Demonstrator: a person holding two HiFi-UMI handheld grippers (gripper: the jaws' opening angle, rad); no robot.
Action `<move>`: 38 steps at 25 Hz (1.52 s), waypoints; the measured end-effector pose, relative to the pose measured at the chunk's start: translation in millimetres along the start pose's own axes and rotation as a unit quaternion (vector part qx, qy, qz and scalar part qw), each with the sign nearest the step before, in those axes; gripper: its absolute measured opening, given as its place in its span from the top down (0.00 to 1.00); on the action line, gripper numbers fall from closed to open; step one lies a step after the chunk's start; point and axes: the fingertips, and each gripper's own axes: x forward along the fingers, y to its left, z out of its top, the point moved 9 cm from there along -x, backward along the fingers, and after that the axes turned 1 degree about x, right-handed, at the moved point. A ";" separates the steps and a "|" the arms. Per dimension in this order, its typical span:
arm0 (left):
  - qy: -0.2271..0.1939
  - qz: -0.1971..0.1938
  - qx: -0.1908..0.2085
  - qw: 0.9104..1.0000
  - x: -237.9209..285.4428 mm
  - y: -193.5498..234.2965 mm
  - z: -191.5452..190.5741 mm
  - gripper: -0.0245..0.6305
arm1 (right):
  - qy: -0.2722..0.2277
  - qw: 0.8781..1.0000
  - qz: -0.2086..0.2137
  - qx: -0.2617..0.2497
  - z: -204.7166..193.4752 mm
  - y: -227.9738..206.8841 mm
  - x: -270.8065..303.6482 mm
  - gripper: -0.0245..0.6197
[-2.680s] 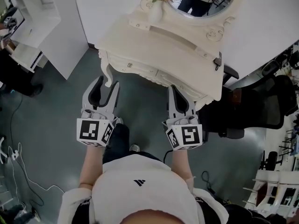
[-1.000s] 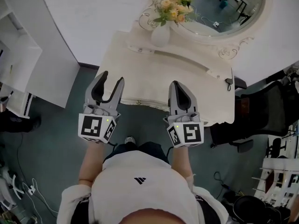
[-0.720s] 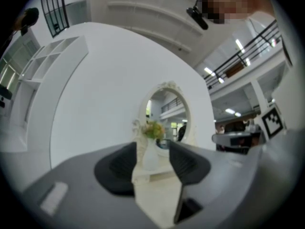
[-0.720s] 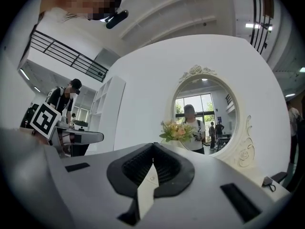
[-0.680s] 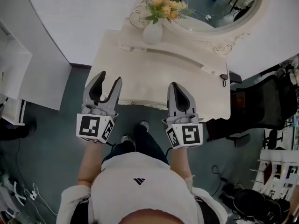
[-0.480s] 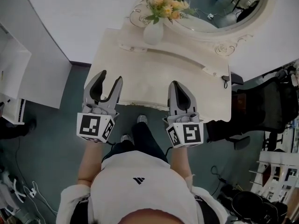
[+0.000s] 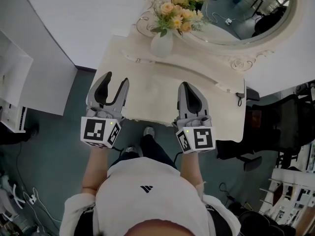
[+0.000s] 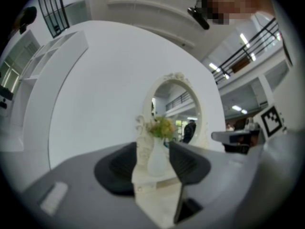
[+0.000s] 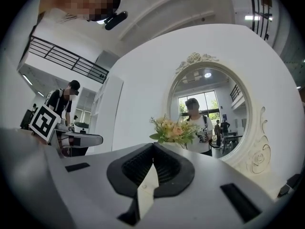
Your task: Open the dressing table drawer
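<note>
1. Your left gripper has its jaws spread wide with nothing between them. Its own view looks through the gap across the tabletop to the vase beyond.
2. Your right gripper has its jaws brought together at the tips, gripping nothing. Only a thin sliver of tabletop shows between the pads lower down.
3. The dressing table stands directly ahead of you, cream and carved.
4. Both grippers point level toward it. The left one overlaps its near-left corner and the right one overlaps its near edge, right of the middle.
5. The drawer is not visible from above. The overhang of the near edge seems to hide the front, so you cannot judge from here how close either gripper is to it.
6. The vase holds flowers at the back edge, left of centre, just in front of the oval mirror.
</note>
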 end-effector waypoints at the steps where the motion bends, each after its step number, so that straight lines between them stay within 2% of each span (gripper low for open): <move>1: 0.002 0.001 -0.001 1.000 5.7 0.2 -1.3 0.65 | 0.000 1.000 0.002 0.000 -0.3 -4.2 4.6 0.97; 10: 0.021 0.013 0.000 1.000 50.2 1.2 -12.8 0.65 | 0.003 1.000 0.025 0.002 -5.1 -35.9 42.7 0.97; 19: 0.069 0.027 -0.008 0.997 83.3 -0.4 -45.7 0.65 | 0.018 0.998 0.052 0.010 -18.9 -59.0 70.4 0.97; 38: 0.181 0.055 -0.046 0.981 132.8 2.0 -136.5 0.64 | 0.052 0.995 0.075 0.028 -48.2 -96.8 102.2 0.97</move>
